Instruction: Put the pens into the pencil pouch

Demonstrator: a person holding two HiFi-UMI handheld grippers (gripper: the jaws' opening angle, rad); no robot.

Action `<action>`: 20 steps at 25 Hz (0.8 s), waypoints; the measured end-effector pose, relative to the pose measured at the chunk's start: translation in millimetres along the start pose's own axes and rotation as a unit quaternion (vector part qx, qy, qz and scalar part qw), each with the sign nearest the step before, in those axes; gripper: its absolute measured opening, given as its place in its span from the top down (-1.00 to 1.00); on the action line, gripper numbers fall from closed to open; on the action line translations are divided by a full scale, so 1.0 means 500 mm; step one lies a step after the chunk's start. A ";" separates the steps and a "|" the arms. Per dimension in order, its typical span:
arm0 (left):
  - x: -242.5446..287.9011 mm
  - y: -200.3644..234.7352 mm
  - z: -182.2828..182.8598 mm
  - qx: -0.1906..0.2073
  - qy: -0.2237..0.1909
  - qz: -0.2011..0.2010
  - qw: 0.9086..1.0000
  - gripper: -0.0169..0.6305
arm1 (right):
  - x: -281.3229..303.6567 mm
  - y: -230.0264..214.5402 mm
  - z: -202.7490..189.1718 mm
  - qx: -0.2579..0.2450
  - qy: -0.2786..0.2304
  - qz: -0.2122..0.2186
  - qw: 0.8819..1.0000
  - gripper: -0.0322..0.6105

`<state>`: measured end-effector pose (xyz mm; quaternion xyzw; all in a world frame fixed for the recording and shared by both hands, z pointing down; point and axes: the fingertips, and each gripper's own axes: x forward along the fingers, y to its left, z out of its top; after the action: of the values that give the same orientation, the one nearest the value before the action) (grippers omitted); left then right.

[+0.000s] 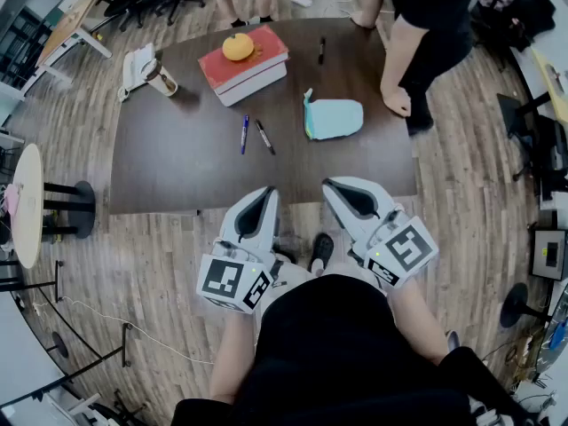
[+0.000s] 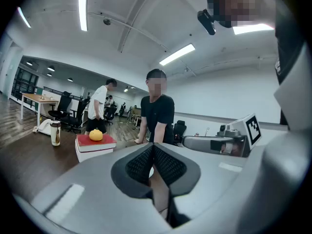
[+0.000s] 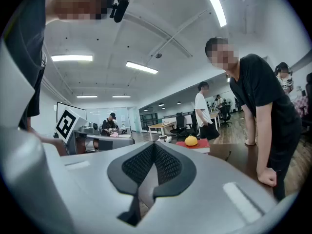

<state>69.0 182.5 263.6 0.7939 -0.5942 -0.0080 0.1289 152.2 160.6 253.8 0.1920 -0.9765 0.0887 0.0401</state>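
Closest to the head camera was the wearer's own black-clad torso, just off the near edge of the dark brown table. That table was the largest thing in view. A bystander in black leaned over its far edge at the wearer's right end, with one hand resting on the tabletop.

Both hand-held tools hung just short of the table's near edge, roughly level and aimed across it. The left gripper had its jaws pressed together with nothing between them. The right gripper was likewise closed and empty, as its own view showed the two ribbed pads meeting at the tips.

A stack of books, red cover uppermost, lay near the table's far edge, a little to the wearer's left of the middle. An orange fruit sat on top of the stack. The pale blue pencil pouch lay flat around the middle of the table, on the wearer's right half, near the bystander's hand but apart from it. A white object, too small to identify, sat at the table's far left corner, with a cup just beside it.

None of the pens was in the pouch. A blue pen and a black pen lay close together on the bare tabletop, near the table's centre and to the left of the pouch. A third pen, dark, lay near the table's far edge, between the books and the bystander.
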 end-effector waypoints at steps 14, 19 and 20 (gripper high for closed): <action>-0.002 -0.006 -0.028 -0.009 0.010 0.009 1.000 0.95 | 0.001 -0.002 -0.042 -0.010 0.030 -0.001 0.999 0.89; -0.005 -0.001 -0.037 -0.015 0.010 0.019 1.000 0.95 | 0.001 -0.009 -0.054 -0.010 0.038 0.002 0.999 0.89; -0.006 -0.001 -0.039 -0.016 0.011 0.019 1.000 0.95 | 0.001 -0.011 -0.056 -0.010 0.039 0.000 0.999 0.89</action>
<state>71.9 189.2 281.9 0.7806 -0.6073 -0.0060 0.1480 155.1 160.5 282.2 0.1880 -0.9751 0.0859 0.0800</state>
